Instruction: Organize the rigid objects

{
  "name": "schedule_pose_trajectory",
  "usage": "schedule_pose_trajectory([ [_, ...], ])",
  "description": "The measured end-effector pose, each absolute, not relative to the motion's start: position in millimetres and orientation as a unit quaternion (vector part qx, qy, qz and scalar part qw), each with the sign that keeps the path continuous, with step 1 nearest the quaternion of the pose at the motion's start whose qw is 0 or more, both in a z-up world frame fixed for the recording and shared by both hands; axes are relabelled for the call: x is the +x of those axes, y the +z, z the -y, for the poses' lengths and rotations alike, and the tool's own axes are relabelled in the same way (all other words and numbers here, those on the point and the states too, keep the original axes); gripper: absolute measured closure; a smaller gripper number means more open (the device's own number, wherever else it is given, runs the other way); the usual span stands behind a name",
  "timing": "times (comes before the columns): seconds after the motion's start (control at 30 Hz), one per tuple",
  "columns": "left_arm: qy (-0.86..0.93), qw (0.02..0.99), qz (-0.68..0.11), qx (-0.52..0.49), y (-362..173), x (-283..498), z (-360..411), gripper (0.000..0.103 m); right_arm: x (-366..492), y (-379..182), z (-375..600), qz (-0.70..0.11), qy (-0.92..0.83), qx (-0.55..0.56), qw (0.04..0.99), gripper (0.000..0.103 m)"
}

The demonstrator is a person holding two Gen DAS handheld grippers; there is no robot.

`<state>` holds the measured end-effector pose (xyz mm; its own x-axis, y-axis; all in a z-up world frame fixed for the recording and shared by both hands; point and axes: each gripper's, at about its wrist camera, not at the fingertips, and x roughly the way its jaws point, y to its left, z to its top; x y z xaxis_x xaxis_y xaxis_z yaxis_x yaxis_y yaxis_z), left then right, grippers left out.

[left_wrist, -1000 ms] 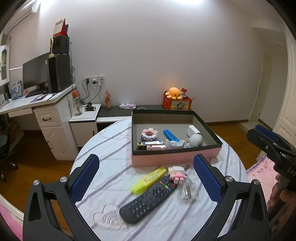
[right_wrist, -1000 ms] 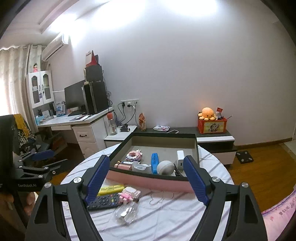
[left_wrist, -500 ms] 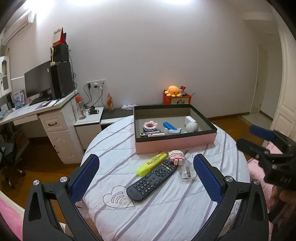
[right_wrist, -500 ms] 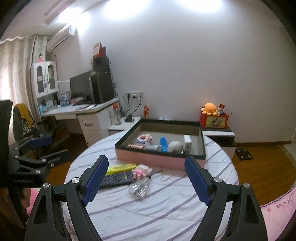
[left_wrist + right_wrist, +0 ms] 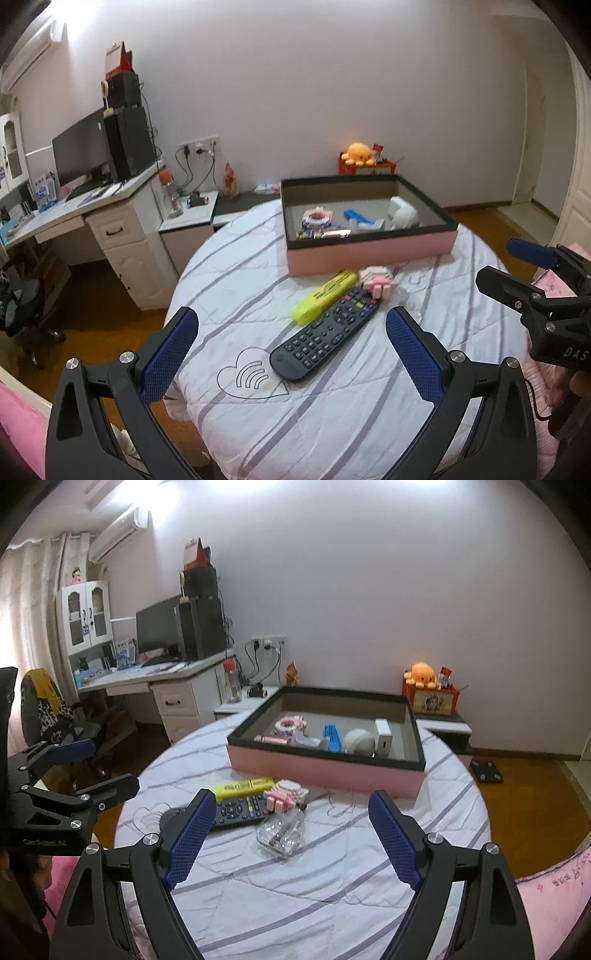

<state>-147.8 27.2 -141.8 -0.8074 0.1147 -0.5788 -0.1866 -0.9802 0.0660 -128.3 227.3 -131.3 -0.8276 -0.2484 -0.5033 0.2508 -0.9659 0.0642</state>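
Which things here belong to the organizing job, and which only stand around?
Job: pink box, remote control, yellow highlighter, pink block toy, clear bottle.

Around: orange octopus plush, monitor, red-capped bottle.

Matt black plastic remote lies on striped quilted cloth.
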Motion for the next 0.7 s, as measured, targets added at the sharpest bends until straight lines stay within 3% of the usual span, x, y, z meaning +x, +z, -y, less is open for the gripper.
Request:
schedule_pose_trajectory([
  [0.7, 0.927, 0.063, -0.054, -0.365, -188, -181, -2, 0.0, -181, -194, -205, -0.005, -0.92, 0.364, 0.145, 0.017],
])
